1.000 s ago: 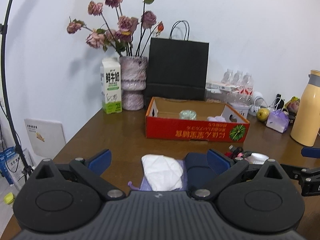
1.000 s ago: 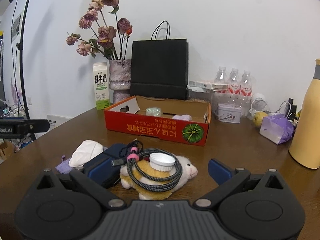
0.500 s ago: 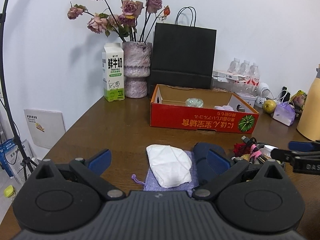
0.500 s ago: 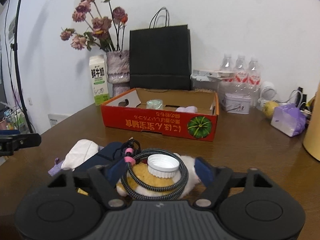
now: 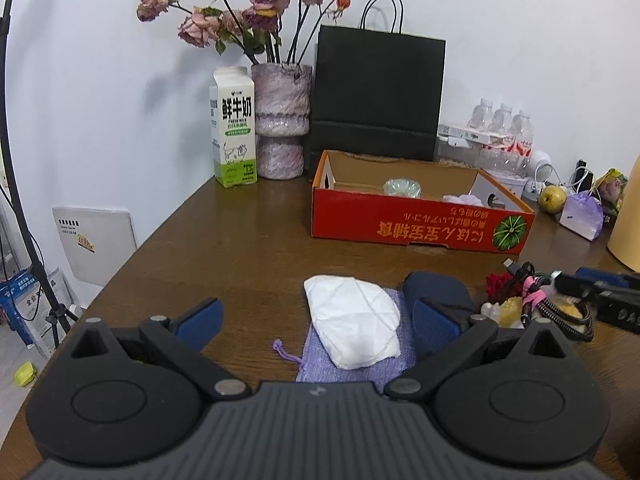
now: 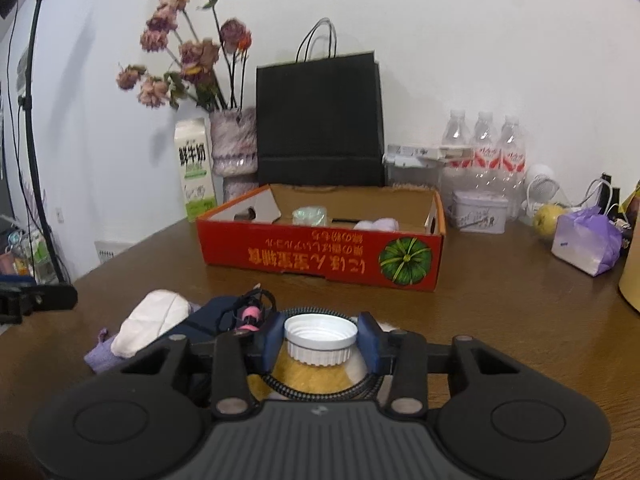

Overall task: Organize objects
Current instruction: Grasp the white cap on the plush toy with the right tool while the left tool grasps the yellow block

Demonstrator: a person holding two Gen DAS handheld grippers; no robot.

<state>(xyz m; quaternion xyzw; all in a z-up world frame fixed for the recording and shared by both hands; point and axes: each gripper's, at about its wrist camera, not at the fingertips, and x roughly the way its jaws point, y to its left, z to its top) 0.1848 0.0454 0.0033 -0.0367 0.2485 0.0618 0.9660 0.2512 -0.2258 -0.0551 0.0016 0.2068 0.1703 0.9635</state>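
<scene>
While its blue pads close in from both sides, the right gripper [image 6: 321, 340] has the white bottle cap [image 6: 321, 338] between them at lower centre of its view (the cap sits on a yellow plush toy [image 6: 316, 376] ringed by a braided cable [image 6: 280, 384]). Lower in the left view, the left gripper [image 5: 318, 314] stands wide open, holding nothing, over a white folded tissue [image 5: 354, 326] on the brown table [image 5: 240, 256].

Plain white wall [image 5: 520, 20] in even light with soft shadows, dark brown wooden surface [image 5: 248, 248] meeting it in a corner, black stand pole [image 5: 16, 184] at left, pale floor [image 5: 12, 344] below with scattered clutter
</scene>
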